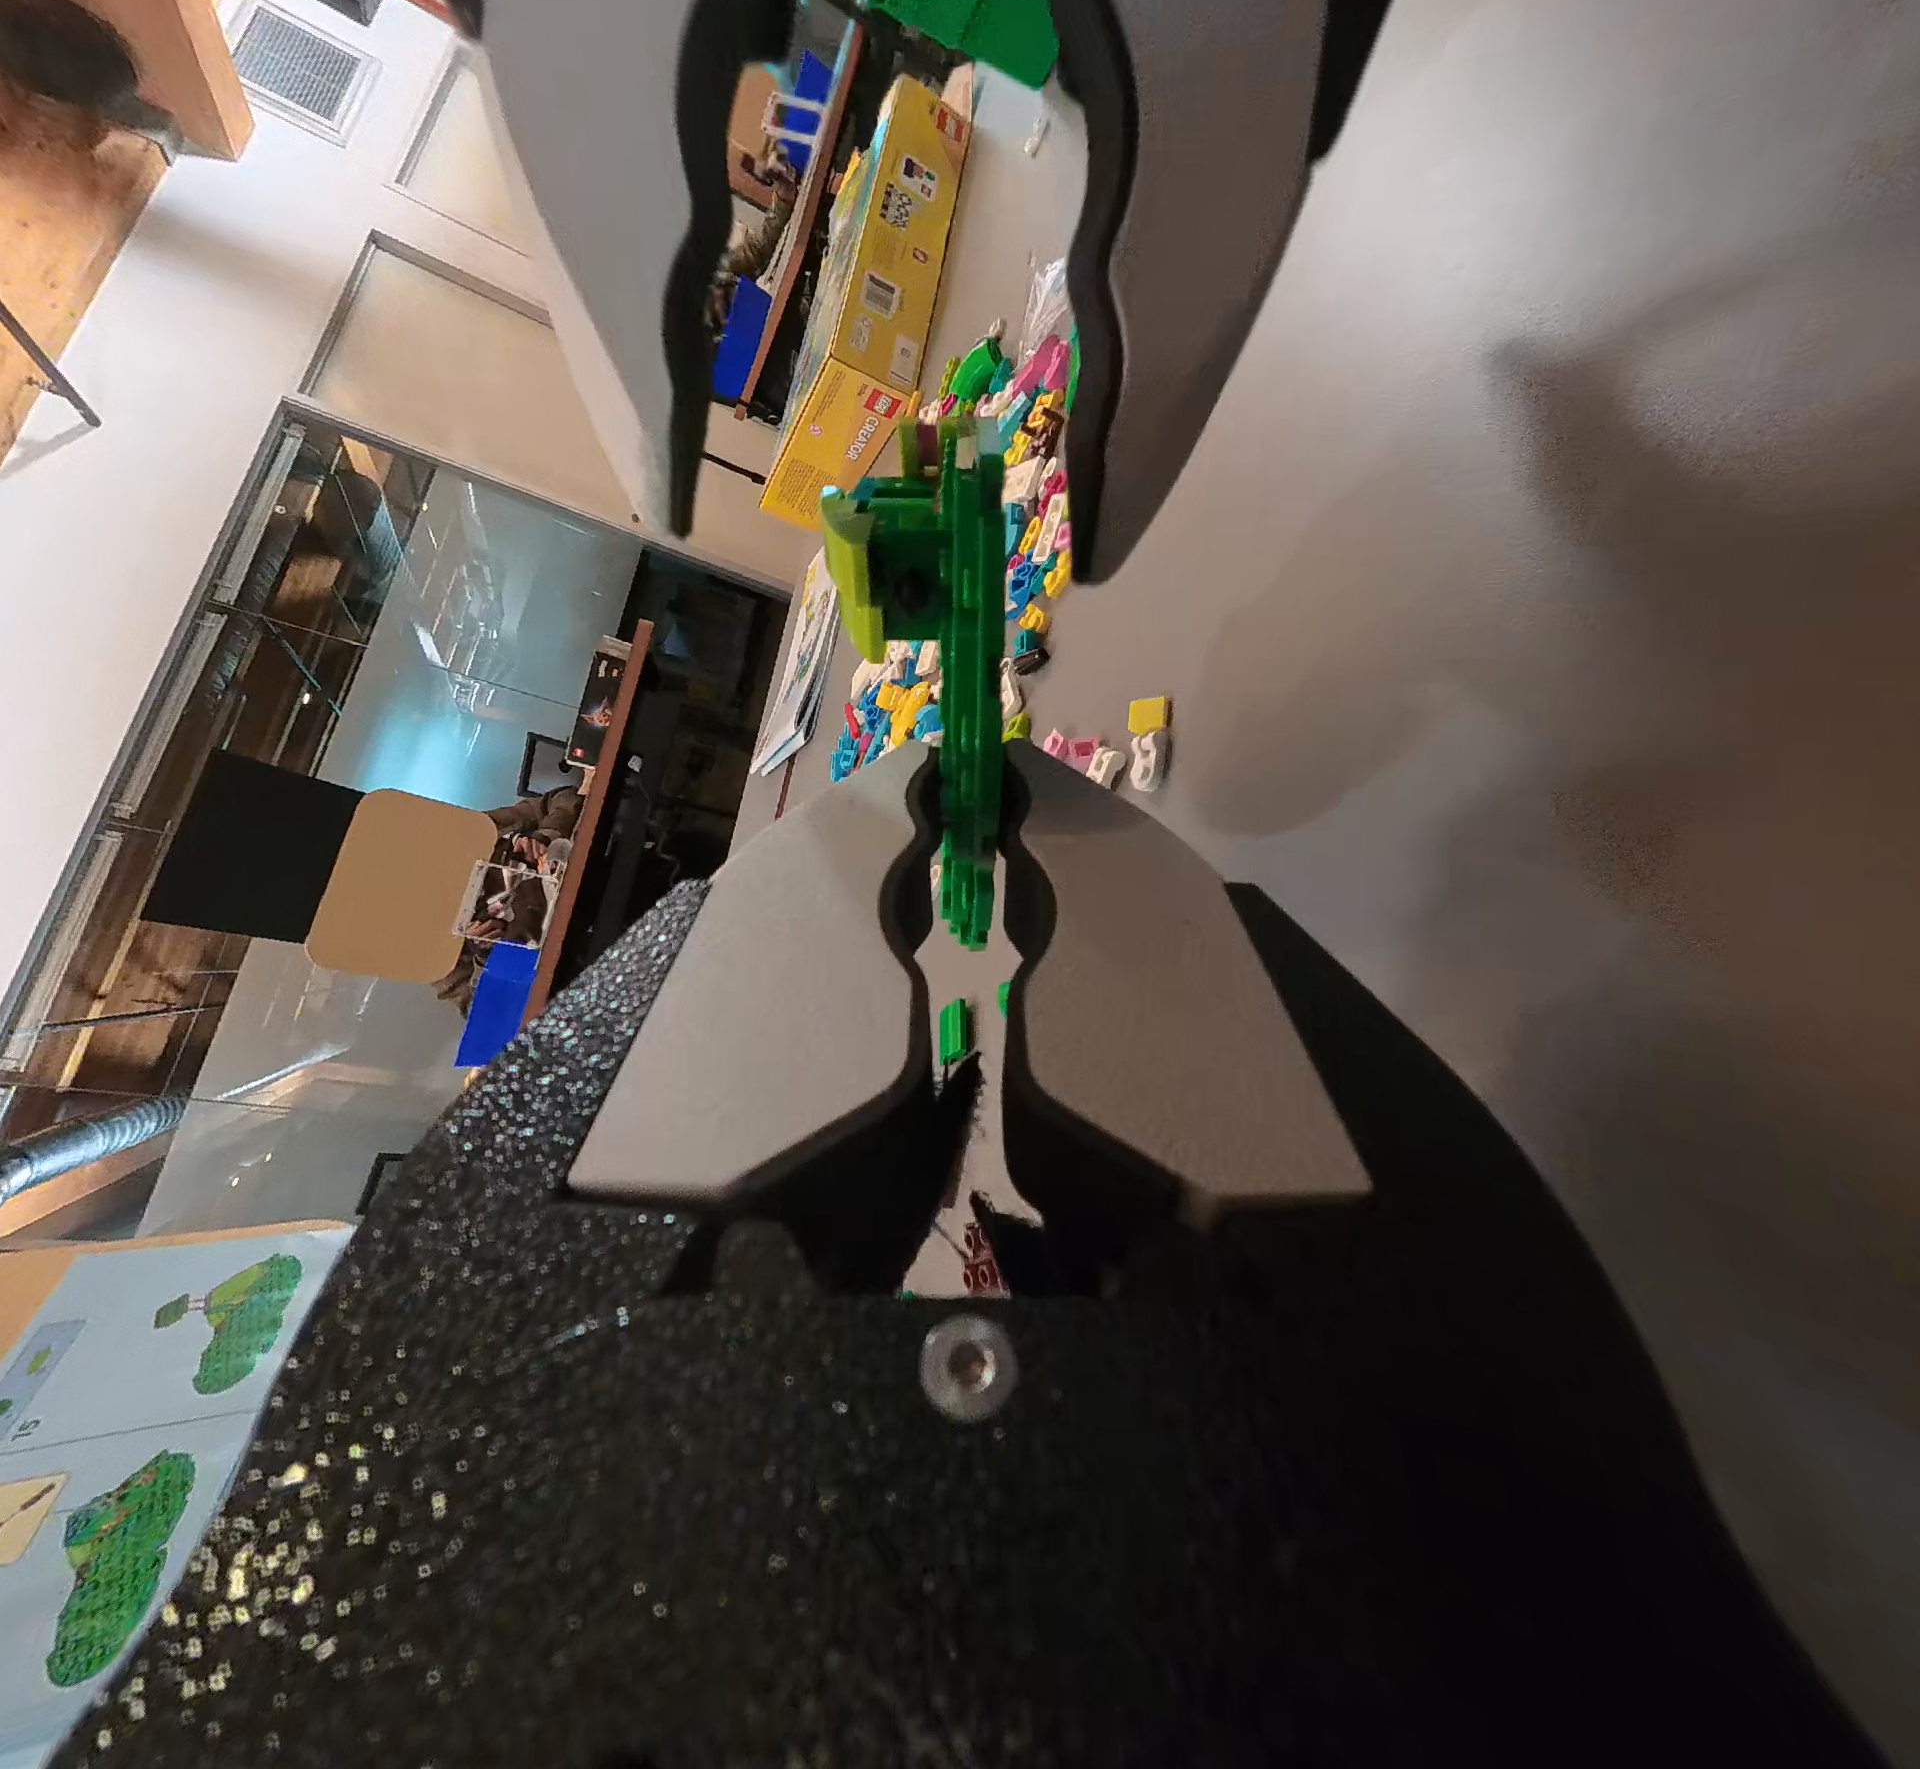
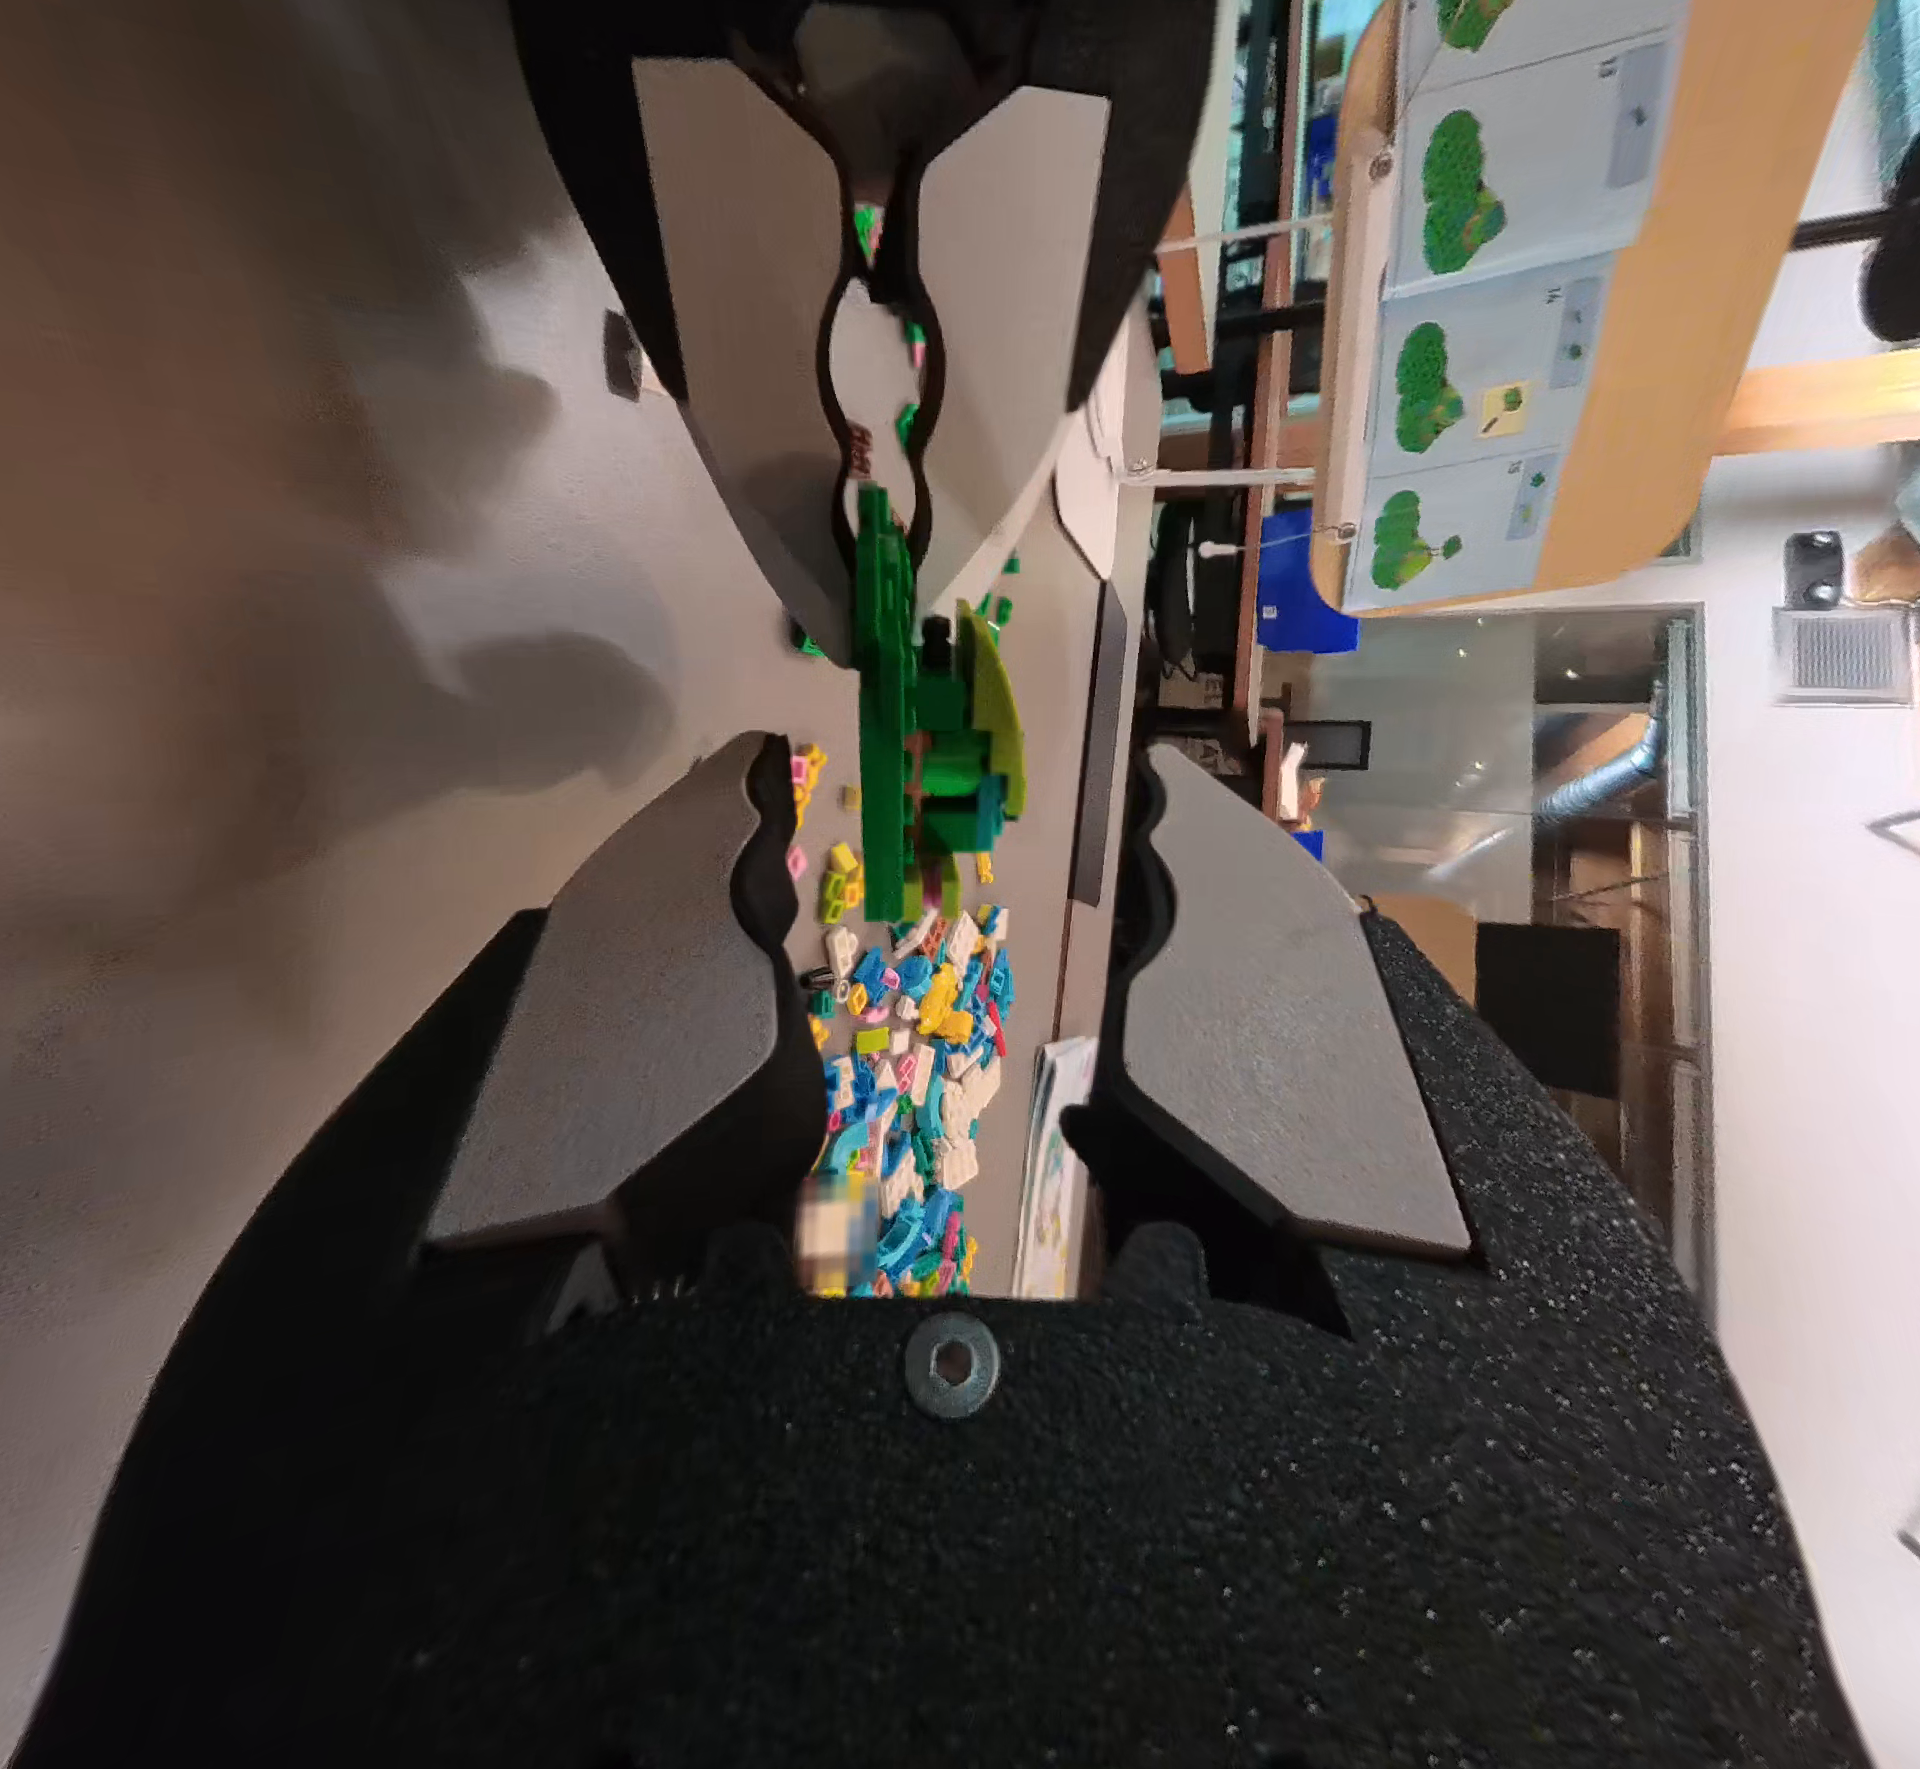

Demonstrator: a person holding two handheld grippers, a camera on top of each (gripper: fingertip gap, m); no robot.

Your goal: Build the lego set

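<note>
A green Lego plate build (image 1: 971, 597) with a lime curved piece and small bricks on one face is held on edge above the grey table (image 1: 1455, 576). My left gripper (image 1: 966, 774) is shut on one end of the plate. It shows opposite in the right wrist view (image 2: 883, 618), clamped on the build (image 2: 883, 784). My right gripper (image 2: 956, 763) is open and empty. The free end of the build sits between its spread fingers, apart from both. It also shows facing me in the left wrist view (image 1: 883, 550).
A pile of loose coloured bricks (image 2: 925, 1075) lies on the table under the build. A yellow box (image 1: 883, 265) stands behind it. An open instruction booklet (image 2: 1507, 265) rests on a wooden stand. Another booklet (image 2: 1055, 1169) lies at the table edge. A yellow brick (image 1: 1148, 711) lies apart.
</note>
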